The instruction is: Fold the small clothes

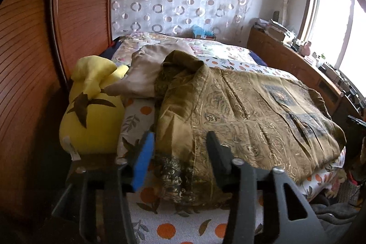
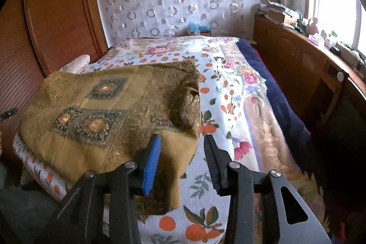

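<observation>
An olive-brown patterned garment (image 1: 247, 111) lies spread on the bed, its collar end bunched up at the left. It also shows in the right wrist view (image 2: 109, 116), with dark flower patches and a corner hanging down at the near edge. My left gripper (image 1: 180, 141) is open and empty just above the garment's near left edge. My right gripper (image 2: 181, 145) is open and empty over the garment's near right corner. A beige garment (image 1: 146, 70) lies crumpled behind the collar.
A yellow plush toy (image 1: 91, 111) sits at the bed's left edge by the wooden wardrobe (image 1: 29, 49). The bed has an orange-print sheet (image 2: 205, 216) and a floral quilt (image 2: 240, 84). A cluttered wooden cabinet (image 2: 297, 61) runs along the right under the window.
</observation>
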### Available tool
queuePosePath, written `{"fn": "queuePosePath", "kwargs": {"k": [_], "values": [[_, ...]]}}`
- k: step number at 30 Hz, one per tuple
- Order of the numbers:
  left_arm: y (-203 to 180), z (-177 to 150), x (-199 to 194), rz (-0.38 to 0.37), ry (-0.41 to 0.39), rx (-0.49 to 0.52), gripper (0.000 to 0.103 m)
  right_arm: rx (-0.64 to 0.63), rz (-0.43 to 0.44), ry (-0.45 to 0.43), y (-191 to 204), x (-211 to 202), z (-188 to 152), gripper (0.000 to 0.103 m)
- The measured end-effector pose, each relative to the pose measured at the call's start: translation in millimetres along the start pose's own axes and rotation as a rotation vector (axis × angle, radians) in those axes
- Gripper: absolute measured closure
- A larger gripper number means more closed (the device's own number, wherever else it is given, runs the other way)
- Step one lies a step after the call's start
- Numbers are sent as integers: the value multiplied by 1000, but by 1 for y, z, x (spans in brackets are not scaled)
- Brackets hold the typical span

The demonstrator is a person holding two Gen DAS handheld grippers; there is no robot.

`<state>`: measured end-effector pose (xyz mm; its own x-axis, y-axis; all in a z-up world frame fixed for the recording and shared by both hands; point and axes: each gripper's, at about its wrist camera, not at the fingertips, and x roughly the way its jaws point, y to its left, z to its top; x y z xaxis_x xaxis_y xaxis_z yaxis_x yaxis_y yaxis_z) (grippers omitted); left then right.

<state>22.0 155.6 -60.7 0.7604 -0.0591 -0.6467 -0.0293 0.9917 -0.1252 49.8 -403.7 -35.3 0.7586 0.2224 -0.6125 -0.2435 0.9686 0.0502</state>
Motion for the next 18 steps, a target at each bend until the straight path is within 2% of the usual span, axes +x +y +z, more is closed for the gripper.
{"fn": "queuePosePath", "kwargs": {"k": [2,4,12,18], "values": [[-1,-1,4,2,7,2,39,-10,12,-11,4,2,3,61],[-2,-3,9,6,17,3,37,-21,33,-24,11,7,5,61],[1,-13,28,49,65,3,37,-77,111,-3,38,55,8,60],[2,-17,32,55,77,2,37,-128,156,64,62,89,5,60]]}}
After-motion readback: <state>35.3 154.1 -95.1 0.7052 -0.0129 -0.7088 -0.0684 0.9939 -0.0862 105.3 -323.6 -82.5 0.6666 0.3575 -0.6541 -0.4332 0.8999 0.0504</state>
